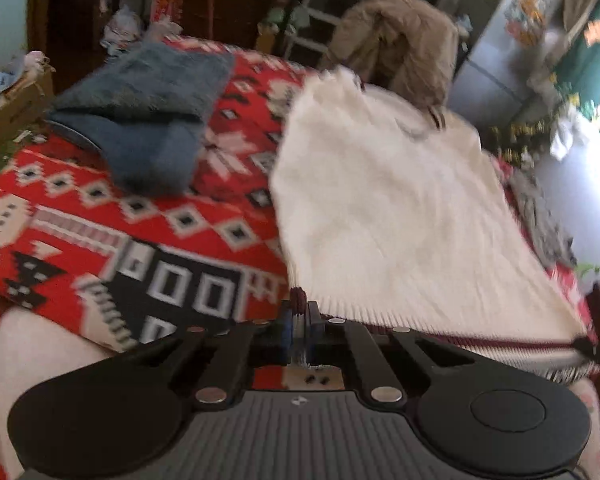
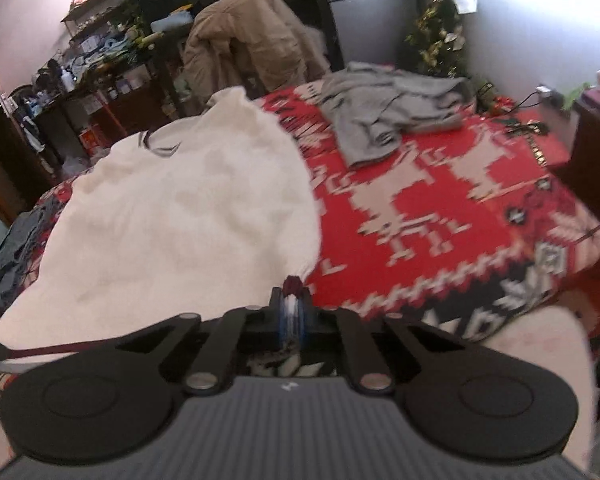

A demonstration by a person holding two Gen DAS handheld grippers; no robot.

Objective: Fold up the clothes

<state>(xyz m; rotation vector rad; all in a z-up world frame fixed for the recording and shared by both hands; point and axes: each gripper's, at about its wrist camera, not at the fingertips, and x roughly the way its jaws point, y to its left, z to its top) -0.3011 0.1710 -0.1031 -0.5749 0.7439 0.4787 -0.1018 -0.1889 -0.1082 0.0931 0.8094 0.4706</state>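
Fingers of the left gripper (image 1: pixel 299 316) pressed together on the near left corner of the white sweater (image 1: pixel 384 208), pinching its dark red ribbed hem (image 1: pixel 500 346); fingers of the right gripper (image 2: pixel 293 312) likewise closed on the opposite near corner of the same hem, where a dark red tuft of knit shows above the blue pads (image 2: pixel 285 320). Between the two grips the hem runs taut as a straight line along the near edge of the bed. Sweater body spread flat over the red patterned blanket (image 2: pixel 440 200), its neckline at the far end. Folded blue garment (image 1: pixel 148 108) lying on the blanket to the left of the sweater, apart from it; crumpled grey garment (image 2: pixel 384 108) lying on the blanket to the right, toward the far corner. Tan coat (image 2: pixel 252 44) draped beyond the far edge of the bed. Both views motion-blurred
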